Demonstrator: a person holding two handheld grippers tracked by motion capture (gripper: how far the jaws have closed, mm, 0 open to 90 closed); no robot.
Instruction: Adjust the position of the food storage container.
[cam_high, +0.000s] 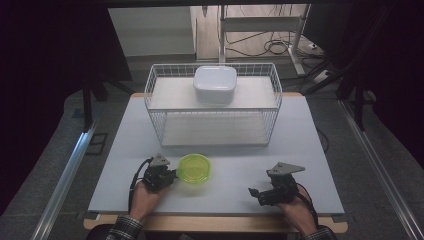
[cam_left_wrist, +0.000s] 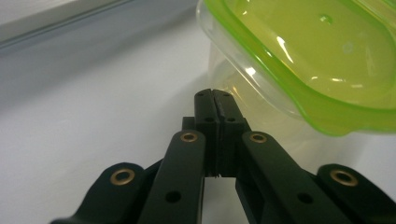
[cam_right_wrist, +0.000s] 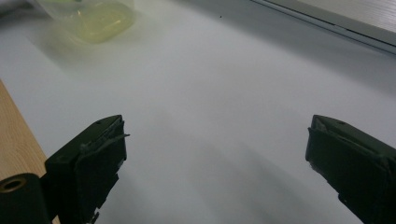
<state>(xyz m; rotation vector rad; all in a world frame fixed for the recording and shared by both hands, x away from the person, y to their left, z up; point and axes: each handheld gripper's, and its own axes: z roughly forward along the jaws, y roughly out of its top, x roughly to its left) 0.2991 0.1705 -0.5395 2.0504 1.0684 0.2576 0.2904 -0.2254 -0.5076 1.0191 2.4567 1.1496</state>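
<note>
The green-lidded clear container (cam_high: 195, 169) sits on the tabletop (cam_high: 300, 150) near its front edge, left of centre, in front of the wire basket (cam_high: 212, 122). Your left claw (cam_high: 172, 175) is closed on nothing, tips together just beside the container's wall under the lid rim. If you mean to nudge it, keep the tips low against the wall, not the lid, and push level. Your right claw (cam_high: 253, 193) rests open, well apart; use it to steady the far side.
</note>
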